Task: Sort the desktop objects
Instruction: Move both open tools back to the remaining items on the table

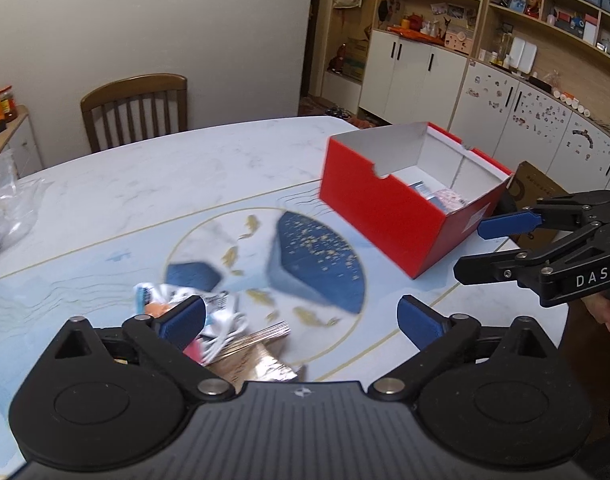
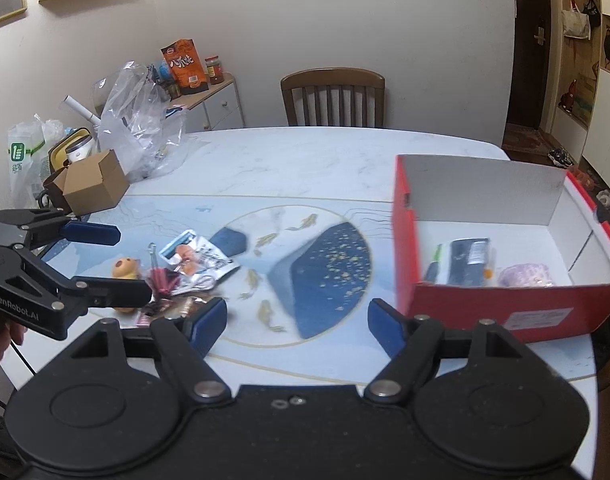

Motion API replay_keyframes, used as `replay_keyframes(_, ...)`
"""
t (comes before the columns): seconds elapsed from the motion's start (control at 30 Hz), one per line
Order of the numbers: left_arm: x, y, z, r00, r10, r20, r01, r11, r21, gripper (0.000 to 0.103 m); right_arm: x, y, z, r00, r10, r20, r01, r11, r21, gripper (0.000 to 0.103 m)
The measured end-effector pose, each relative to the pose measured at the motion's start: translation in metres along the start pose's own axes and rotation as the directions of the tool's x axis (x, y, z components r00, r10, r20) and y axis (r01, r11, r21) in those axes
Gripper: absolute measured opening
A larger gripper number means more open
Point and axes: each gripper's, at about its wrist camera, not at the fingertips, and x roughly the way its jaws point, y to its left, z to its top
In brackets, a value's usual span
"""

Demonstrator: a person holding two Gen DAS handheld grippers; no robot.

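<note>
A red box [image 1: 389, 216] with a white inside stands open on the right of the table; in the right wrist view [image 2: 505, 300] it holds a dark packet [image 2: 467, 258] and a pink item [image 2: 525, 276]. A loose pile lies on the table's left: a snack packet [image 2: 201, 258], an orange toy figure [image 2: 124, 269], red clips [image 2: 161, 278] and a white cable [image 1: 225, 336]. My left gripper [image 1: 301, 318] is open and empty, just above the pile. My right gripper [image 2: 297, 320] is open and empty, over the mat in front of the box.
The table [image 2: 305, 152] carries a blue fish-pattern mat [image 2: 325, 264]. A small cardboard box [image 2: 93, 184] and clear plastic bags [image 2: 141, 128] sit at its far left. A wooden chair [image 2: 333, 96] stands behind the table. Cabinets line the right wall [image 1: 505, 92].
</note>
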Motion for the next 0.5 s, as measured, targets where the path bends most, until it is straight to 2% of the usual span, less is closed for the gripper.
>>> replay_keyframes(0.5, -0.01, 0.07, -0.049, 0.994, 0.097, -0.044, -0.097, 0.995, -0.013, 0.103, 0.05, 0.076, -0.007, 0.998, 0.011, -0.059, -0.013, 0.999, -0.031, 0.077)
